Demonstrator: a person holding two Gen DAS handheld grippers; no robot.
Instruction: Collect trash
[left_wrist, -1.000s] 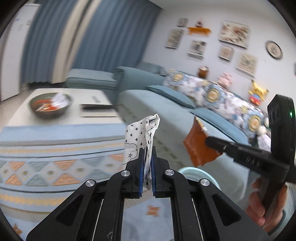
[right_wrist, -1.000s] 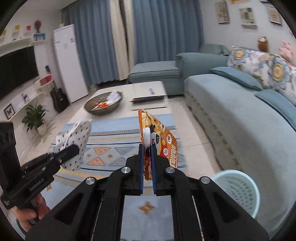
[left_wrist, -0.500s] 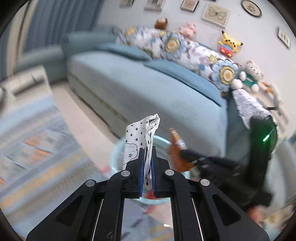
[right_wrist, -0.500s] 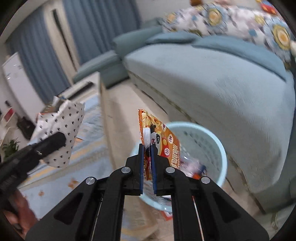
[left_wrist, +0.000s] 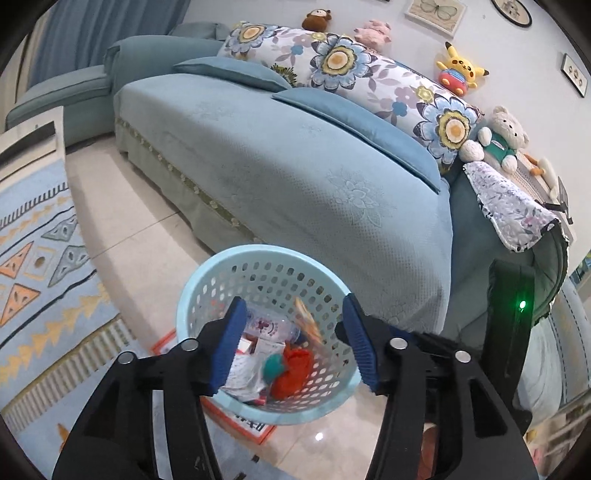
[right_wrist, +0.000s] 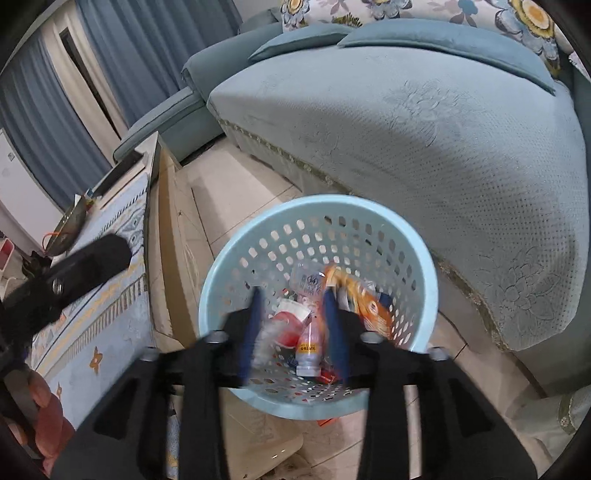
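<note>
Pale blue perforated basket (left_wrist: 192, 295) holds mixed trash (right_wrist: 308, 343) (orange snack bag (right_wrist: 364, 299) leaning inside)

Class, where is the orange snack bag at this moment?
In the right wrist view the orange snack bag lies inside the light blue basket, right of a small bottle, with the sofa just beyond the basket.

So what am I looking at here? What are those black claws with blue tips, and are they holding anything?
Those are two hand-held grabbers; a person squeezes one in each hand. Each picture comes from a camera on one grabber, looking along its fingers. The left gripper and the right gripper are both open and empty, above a pale blue basket on the floor beside the sofa. Inside lie an orange snack bag, a small plastic bottle and other wrappers.
</note>
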